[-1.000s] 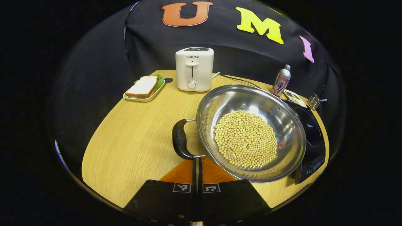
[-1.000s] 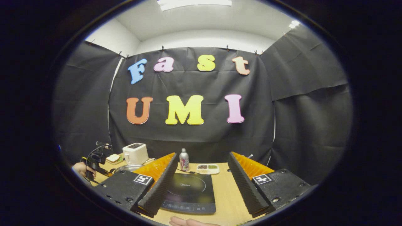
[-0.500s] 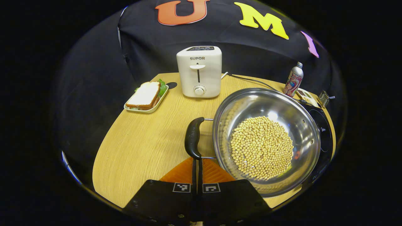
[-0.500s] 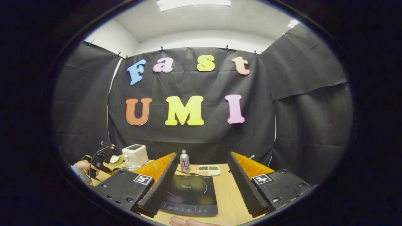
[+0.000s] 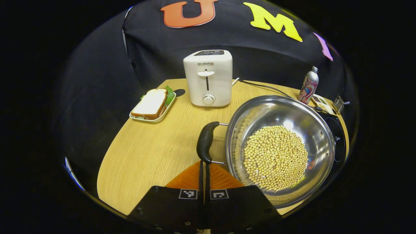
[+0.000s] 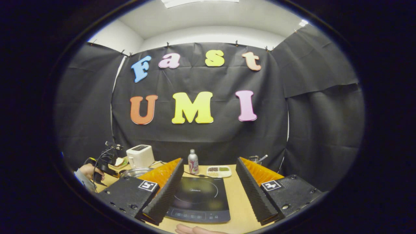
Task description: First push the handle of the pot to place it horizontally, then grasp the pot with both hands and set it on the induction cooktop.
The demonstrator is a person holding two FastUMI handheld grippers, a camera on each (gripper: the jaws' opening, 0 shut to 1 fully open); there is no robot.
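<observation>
We are holding the left gripper [image 5: 204, 163] with its fingers pressed together, its tip just below the black curved handle [image 5: 205, 141] of the round steel pot [image 5: 320, 133] of yellow beans. The pot is sitting on the wooden table [image 5: 146, 152], its far rim overlapping the black induction cooktop [image 6: 199, 199]. We are keeping the right gripper [image 6: 209, 174] spread wide above the cooktop.
</observation>
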